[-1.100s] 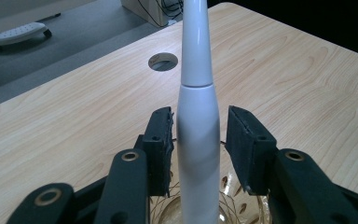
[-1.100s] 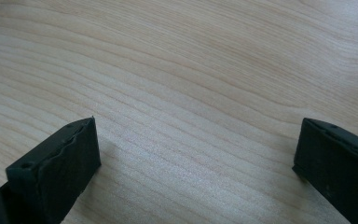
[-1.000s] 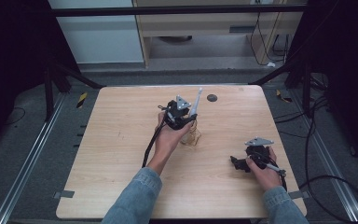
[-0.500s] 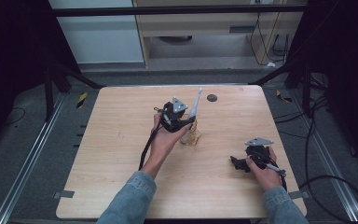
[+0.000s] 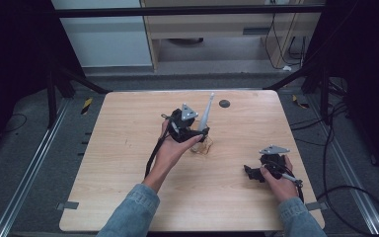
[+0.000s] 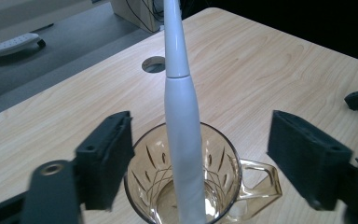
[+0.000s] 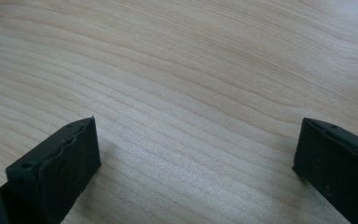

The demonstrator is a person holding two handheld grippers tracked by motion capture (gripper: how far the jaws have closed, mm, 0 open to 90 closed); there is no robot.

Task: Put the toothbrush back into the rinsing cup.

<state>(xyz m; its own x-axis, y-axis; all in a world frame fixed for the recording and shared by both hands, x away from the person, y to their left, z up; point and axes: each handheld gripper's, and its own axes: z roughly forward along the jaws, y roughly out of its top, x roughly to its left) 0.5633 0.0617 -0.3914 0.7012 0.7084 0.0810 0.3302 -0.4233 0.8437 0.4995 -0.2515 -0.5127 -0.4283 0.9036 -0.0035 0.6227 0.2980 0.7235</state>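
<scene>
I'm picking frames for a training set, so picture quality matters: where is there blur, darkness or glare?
High view: table evenly lit, surroundings dark. Left gripper view: white electric toothbrush and amber glass mug sharp, near jaw parts smeared. Right gripper view: wood grain crisp, soft jaw shadows, no glare.

You are working at a light wood-grain surface [image 5: 128, 148] with rounded corners and a small dark round hole [image 5: 224, 103] near its far edge. Under it lies grey floor [image 5: 24, 163], and metal rails [image 5: 22, 182] run along both sides of you. Yellow-and-black tape marks [image 5: 86, 105] sit on the floor at the left and right. Beyond the far edge stands a pale cabinet [image 5: 113, 39] beside a wooden desk [image 5: 217, 24] with a shelf underneath. Black cables [image 5: 345, 148] trail across the floor to your right. A dark bar [image 5: 187, 10] crosses overhead, and the edges of the room fall into deep shadow.
</scene>
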